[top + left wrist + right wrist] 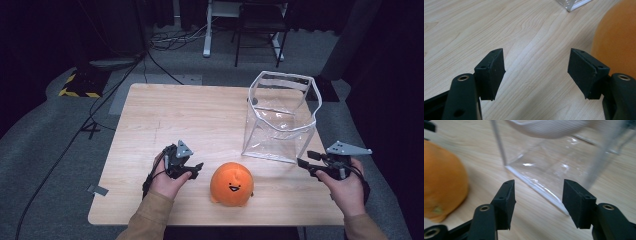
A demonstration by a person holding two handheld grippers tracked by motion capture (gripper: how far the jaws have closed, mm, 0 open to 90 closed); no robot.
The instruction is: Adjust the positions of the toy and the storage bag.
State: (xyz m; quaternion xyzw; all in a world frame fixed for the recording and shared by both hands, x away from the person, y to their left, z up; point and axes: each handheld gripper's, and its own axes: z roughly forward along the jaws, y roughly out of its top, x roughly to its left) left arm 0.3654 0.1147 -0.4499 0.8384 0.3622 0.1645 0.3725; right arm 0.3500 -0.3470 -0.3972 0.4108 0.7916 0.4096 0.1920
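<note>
Near the table's (150, 120) front edge sits your round orange plush (231, 184) with a tiny black smiley face, at 3 o'clock of your left gripper (196, 169), jaws spread, empty. Your right gripper (303, 160), also released, points at the clear bag (280, 117).

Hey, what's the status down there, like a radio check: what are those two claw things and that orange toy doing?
Left gripper open, empty, beside orange plush toy. Right gripper open, empty, at clear bag. Toy on table, untouched; nothing in the way.
</note>
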